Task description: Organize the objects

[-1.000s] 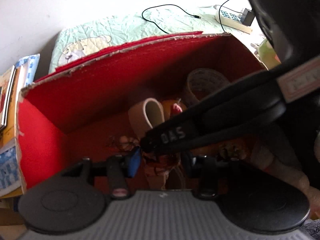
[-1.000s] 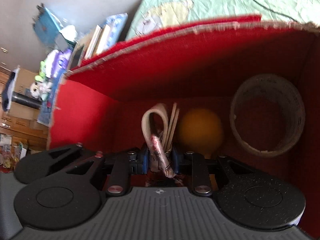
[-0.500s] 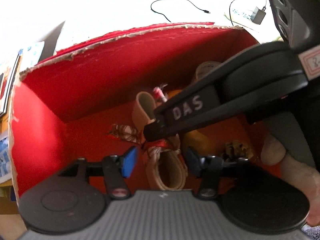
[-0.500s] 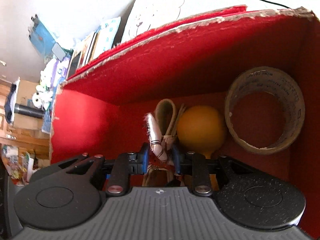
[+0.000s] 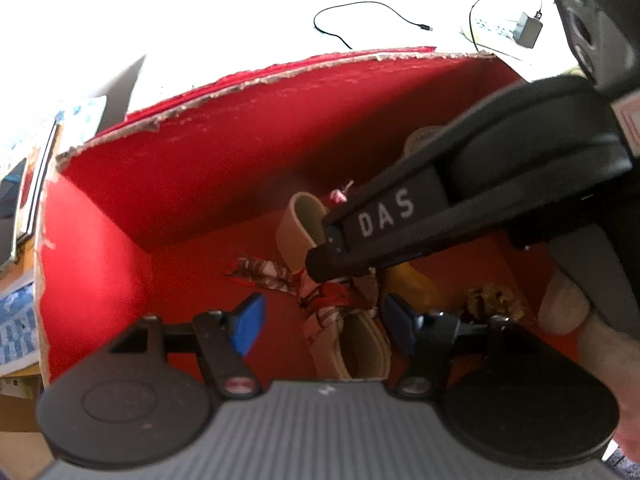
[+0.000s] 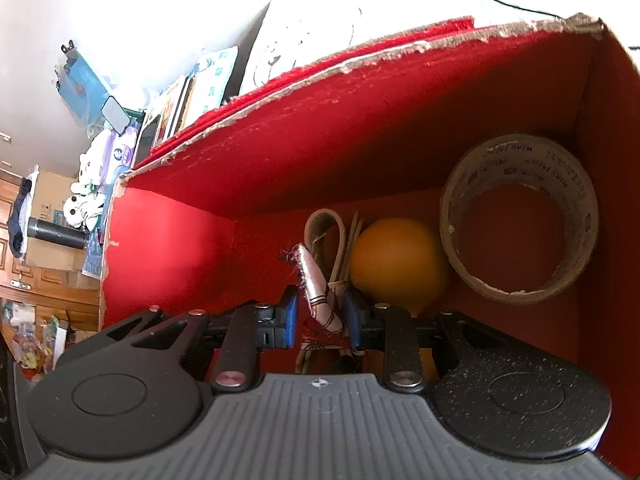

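Observation:
Both grippers reach into a red-lined cardboard box, also seen in the right wrist view. My right gripper is shut on a patterned strip of cloth, held just above the box floor; its black arm crosses the left wrist view over the cloth. My left gripper is open and empty, its blue pads on either side of the cloth and a beige band. An orange ball and a tape roll lie in the box.
A beige loop and thin sticks stand behind the cloth. A small brown tangle lies at the box's right. Books, clutter and a charger with cable lie outside the box.
The left gripper's jaws have opened wider and it has drawn back a little. The right gripper has shifted, and the cloth strip in it now leans left.

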{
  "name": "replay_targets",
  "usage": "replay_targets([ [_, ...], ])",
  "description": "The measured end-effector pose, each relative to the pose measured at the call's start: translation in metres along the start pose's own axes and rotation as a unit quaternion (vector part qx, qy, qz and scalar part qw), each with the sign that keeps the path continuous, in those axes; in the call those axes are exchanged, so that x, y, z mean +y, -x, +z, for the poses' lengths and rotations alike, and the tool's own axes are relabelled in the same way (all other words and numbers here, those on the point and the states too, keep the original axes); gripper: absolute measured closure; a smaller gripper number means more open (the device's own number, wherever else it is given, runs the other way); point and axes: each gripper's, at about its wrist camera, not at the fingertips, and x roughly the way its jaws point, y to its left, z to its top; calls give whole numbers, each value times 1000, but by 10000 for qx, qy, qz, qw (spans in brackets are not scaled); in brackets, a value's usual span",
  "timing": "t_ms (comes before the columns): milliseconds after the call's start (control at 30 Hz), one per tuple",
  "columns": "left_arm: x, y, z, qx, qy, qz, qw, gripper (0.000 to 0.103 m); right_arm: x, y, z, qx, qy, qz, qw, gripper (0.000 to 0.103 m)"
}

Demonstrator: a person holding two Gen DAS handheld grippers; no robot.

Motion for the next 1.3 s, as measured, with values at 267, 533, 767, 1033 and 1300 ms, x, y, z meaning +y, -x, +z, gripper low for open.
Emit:
replay_targets([
  [267, -4, 4, 0, -71, -71, 382, 9992, 35, 0, -6, -2, -11, -6, -17, 10000, 76],
  [533, -23, 9, -5, -83, -113, 562, 9983, 34, -2, -8, -2, -13, -117, 90, 9999, 76],
  [767, -13, 3, -9, -89, -86, 646, 9978, 33, -3, -5, -4, -48, -141, 121, 9998, 75],
  [1033, -18, -4, -8, -66, -100, 788, 9968, 31, -6, 0, -5, -93, -159, 138, 9997, 75],
  [1300, -17, -5, -4, -55, -90, 889, 9960, 30, -5, 1, -6, -107, -162, 141, 9997, 75],
])
